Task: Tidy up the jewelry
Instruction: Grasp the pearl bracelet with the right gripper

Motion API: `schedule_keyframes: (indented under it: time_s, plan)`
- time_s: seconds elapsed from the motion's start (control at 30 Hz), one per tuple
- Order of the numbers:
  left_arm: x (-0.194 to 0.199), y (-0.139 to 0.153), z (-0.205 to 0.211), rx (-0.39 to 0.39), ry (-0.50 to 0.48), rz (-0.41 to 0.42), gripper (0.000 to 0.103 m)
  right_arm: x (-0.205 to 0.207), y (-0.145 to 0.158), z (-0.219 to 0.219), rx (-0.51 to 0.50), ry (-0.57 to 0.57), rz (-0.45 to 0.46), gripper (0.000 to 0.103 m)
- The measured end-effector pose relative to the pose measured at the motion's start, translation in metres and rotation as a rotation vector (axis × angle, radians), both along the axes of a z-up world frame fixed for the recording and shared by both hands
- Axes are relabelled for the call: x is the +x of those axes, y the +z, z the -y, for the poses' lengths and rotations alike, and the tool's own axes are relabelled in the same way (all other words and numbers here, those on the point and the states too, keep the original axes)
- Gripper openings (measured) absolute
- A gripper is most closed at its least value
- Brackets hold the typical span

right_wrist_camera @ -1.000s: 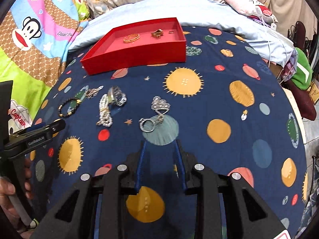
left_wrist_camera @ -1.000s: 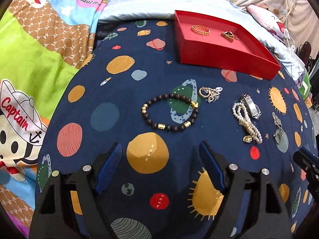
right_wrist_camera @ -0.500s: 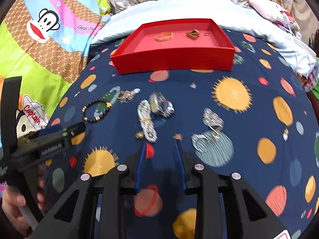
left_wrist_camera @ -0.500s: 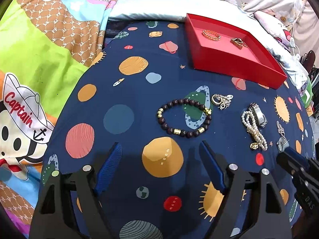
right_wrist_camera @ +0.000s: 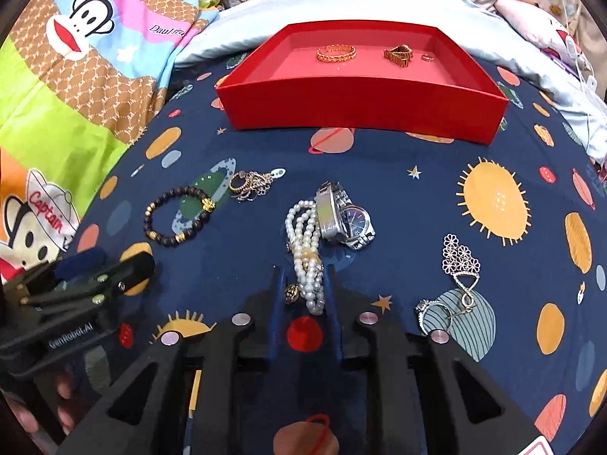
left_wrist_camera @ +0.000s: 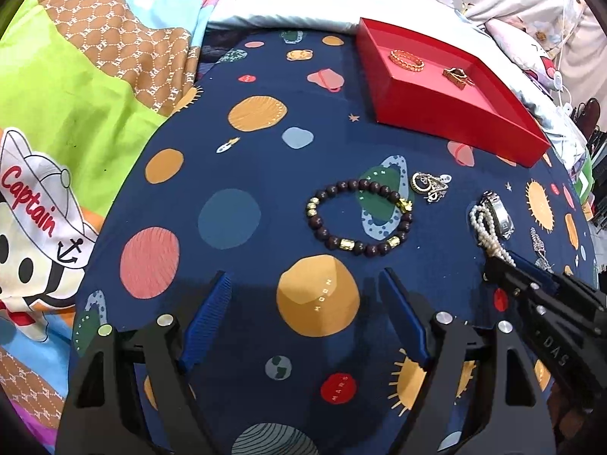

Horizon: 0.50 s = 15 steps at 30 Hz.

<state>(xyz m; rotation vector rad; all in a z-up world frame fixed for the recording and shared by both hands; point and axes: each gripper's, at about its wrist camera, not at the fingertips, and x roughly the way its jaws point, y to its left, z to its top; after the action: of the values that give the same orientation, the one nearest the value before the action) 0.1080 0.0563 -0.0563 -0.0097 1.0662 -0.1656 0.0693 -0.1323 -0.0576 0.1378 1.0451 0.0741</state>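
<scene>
1. Right gripper (right_wrist_camera: 303, 284): jaws closing, with the near end of the pearl bracelet (right_wrist_camera: 305, 250) between the blue pads, strands almost filling the gap; cannot tell whether the pads press on the pearls yet.
2. Just inside the left finger, beside the pearls: a small gold bead charm (right_wrist_camera: 292, 293) on the bracelet.
3. Just beyond the fingertips and a little to the right: a silver wristwatch (right_wrist_camera: 343, 220), touching the far part of the pearl strands.
4. To the right of the gripper: a silver flower-cluster pendant (right_wrist_camera: 459, 259) with a ring-like piece (right_wrist_camera: 432, 313) lying near the right finger's base.
5. Ahead and to the left: a tangle of gold and silver rings (right_wrist_camera: 250, 184), then a dark bead bracelet with gold spacers (right_wrist_camera: 178, 218), both well clear of the fingers.
6. Farther ahead, past the watch: a red tray (right_wrist_camera: 360, 106) on the navy planet-print cloth (right_wrist_camera: 398, 151), holding a gold braided band (right_wrist_camera: 336, 53), a small gold watch-like piece (right_wrist_camera: 398, 55) and a tiny ring (right_wrist_camera: 427, 57).
7. Left gripper (left_wrist_camera: 303, 311): wide open, nothing between the blue pads, poised above the cloth with the dark bead bracelet just beyond its tips.
8. At lower left of the right wrist view: part of a person's hand (right_wrist_camera: 62, 402) behind the left gripper's body.
</scene>
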Motion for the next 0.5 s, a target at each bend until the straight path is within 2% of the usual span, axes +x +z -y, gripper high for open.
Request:
schedule_keyframes:
  time_s: [0.13, 0.33, 0.5]
  plan:
    - [0.005, -0.002, 0.008, -0.005, -0.013, -0.002, 0.085, -0.008, 0.0, 0.002, 0.004, -0.002, -0.008, 0.01]
    - [0.019, 0.0, 0.017, -0.042, -0.025, 0.004, 0.085, -0.031, 0.009, 0.014, 0.033, -0.029, -0.001, 0.01]
    - [0.03, -0.004, 0.027, -0.04, -0.032, 0.001, 0.085, -0.042, 0.015, 0.024, 0.046, -0.053, -0.004, 0.01]
